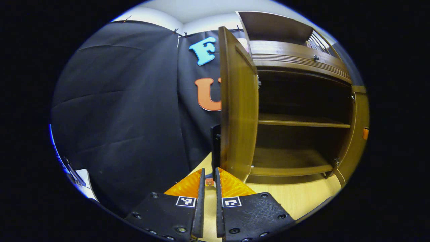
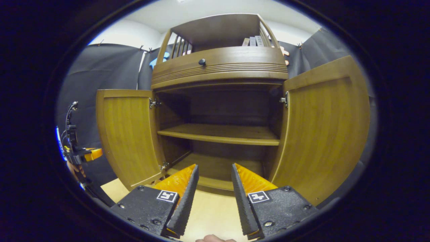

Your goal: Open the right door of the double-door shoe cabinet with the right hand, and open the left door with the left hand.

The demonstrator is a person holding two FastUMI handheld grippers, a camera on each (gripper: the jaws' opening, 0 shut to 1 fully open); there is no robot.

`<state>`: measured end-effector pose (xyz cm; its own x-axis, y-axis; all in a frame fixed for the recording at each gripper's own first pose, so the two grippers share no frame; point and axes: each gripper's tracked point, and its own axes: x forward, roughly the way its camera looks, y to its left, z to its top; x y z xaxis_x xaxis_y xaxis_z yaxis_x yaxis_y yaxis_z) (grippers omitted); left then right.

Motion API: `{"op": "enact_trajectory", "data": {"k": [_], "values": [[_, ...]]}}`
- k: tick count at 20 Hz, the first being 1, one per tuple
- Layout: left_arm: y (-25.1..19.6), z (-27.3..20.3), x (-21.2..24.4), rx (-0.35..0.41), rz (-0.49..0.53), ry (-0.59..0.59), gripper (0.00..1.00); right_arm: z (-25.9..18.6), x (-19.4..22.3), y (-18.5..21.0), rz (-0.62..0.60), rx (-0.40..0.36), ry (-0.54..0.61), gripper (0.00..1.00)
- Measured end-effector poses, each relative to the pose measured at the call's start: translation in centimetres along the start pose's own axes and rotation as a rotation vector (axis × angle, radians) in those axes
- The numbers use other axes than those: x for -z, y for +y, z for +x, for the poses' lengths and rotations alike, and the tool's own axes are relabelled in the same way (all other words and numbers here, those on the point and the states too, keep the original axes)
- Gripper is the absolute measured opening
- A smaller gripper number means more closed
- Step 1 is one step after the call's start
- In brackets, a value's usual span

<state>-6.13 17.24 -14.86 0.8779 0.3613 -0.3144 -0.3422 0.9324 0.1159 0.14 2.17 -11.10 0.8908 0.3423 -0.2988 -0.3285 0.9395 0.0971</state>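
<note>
We find the left door [image 2: 126, 134] swung wide, the shoe cabinet [image 2: 218, 134] interior exposed, the right door [image 2: 324, 131] likewise open. Left gripper [image 1: 209, 183] nearly closed, seemingly empty; right gripper [image 2: 215, 188] parted, empty. Task appears complete; next, withdraw both

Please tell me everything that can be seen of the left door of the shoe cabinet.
The left door is a brown wooden panel with a raised frame and a glossy finish. It stands swung wide open, upright, hanging on metal hinges at the cabinet's left side. In the left gripper view its free edge faces the camera, close before the left gripper. Whether the narrowly parted fingers touch it cannot be told.
</note>
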Motion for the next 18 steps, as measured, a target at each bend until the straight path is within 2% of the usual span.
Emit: {"op": "enact_trajectory", "data": {"k": [1,4,5,7,8,13,14,17,18], "values": [[0.1,-0.4,-0.4,-0.015,0.011,-0.014,0.14,-0.1,-0.5,-0.2,0.003,0.008,-0.013,0.63],[-1.4,-1.7,-2.4,0.011,0.027,-0.05,0.18,-0.6,-1.9,-0.5,0.0,0.005,-0.049,0.63],[-2.3,-2.3,-2.9,0.03,0.025,-0.059,0.13,-0.9,-2.7,-0.2,0.001,-0.016,-0.063,0.75],[-4.2,-3.6,-4.4,0.059,0.024,-0.089,0.34,-1.4,-4.0,-0.3,0.007,-0.027,-0.095,1.0],[-5.2,-4.1,-5.4,0.074,0.023,-0.11,0.47,-1.5,-4.2,-0.3,0.009,-0.031,-0.104,1.0],[-10.6,-6.2,-9.3,0.174,0.005,-0.196,0.65,-2.0,-6.0,-0.7,0.006,-0.047,-0.134,1.0],[-11.5,-6.6,-9.9,0.189,0.003,-0.209,0.76,-2.0,-6.2,-0.7,-0.001,-0.049,-0.138,1.0],[-14.2,-8.0,-11.0,0.231,-0.015,-0.234,0.86,-2.2,-6.9,-0.8,-0.019,-0.048,-0.154,1.0],[-15.0,-8.5,-10.9,0.249,-0.017,-0.238,0.96,-2.2,-7.1,-0.7,-0.02,-0.048,-0.161,1.0]]}}
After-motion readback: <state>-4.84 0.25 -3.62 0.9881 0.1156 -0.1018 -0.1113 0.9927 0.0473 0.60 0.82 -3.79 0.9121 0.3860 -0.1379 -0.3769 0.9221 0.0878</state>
